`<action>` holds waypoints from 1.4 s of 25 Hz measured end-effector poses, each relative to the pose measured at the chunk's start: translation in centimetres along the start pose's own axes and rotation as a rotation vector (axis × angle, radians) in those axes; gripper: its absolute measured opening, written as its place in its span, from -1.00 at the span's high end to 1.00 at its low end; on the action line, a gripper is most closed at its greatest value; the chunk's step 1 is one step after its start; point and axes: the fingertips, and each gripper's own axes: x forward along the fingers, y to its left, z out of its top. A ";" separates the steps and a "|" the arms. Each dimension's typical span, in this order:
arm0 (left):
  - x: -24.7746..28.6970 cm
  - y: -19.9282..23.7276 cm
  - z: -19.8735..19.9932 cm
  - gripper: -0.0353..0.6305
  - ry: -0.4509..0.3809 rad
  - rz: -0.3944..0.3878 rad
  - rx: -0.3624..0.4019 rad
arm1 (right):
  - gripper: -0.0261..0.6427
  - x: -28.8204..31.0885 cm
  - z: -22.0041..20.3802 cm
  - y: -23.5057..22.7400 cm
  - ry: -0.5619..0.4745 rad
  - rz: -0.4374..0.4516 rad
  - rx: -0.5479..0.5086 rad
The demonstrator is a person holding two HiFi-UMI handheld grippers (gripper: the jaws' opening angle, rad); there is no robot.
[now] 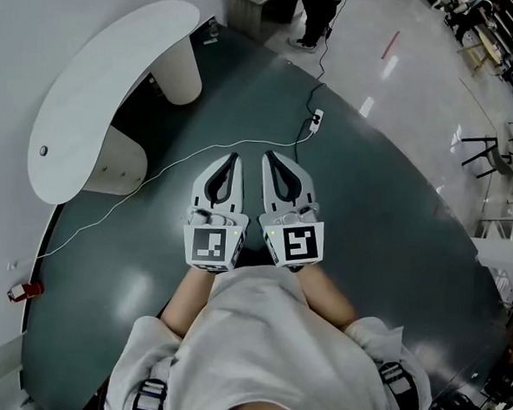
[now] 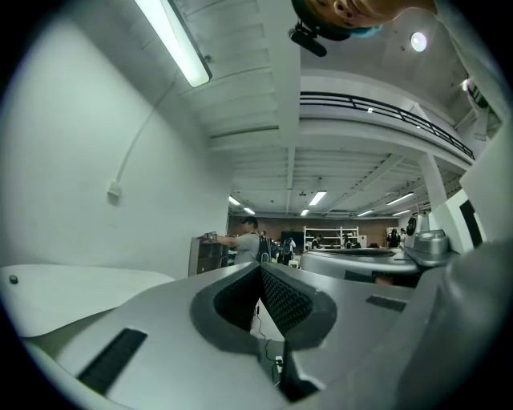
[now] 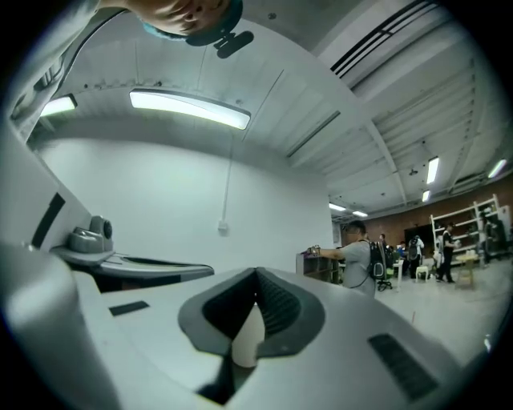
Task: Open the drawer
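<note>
Not started: no drawer in sight.
Left gripper (image 1: 235,157) and right gripper (image 1: 267,155) closed, empty (held level), apart from the desk (image 1: 90,94).

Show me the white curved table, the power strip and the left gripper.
white curved table (image 1: 98,95): head view, middle of its top.
power strip (image 1: 316,118): head view, its white body.
left gripper (image 1: 234,160): head view, tips of its shut jaws.

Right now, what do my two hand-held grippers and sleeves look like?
Both the left hand-held gripper and right hand-held gripper are pale grey, tapered, with dark jaw linings. Each carries a cube with black-and-white square markers. Sleeves are pale grey.
</note>
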 end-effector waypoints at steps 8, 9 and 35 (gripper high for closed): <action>3.0 4.0 -0.6 0.89 0.001 0.047 -0.029 | 0.88 5.0 -1.3 0.7 0.035 0.062 0.006; 3.7 4.4 -0.7 0.89 0.002 0.054 -0.029 | 0.88 5.8 -1.6 0.3 0.039 0.068 0.008; 17.2 24.4 -2.7 0.89 0.036 0.545 -0.004 | 0.88 33.1 -4.9 2.2 0.045 0.573 0.045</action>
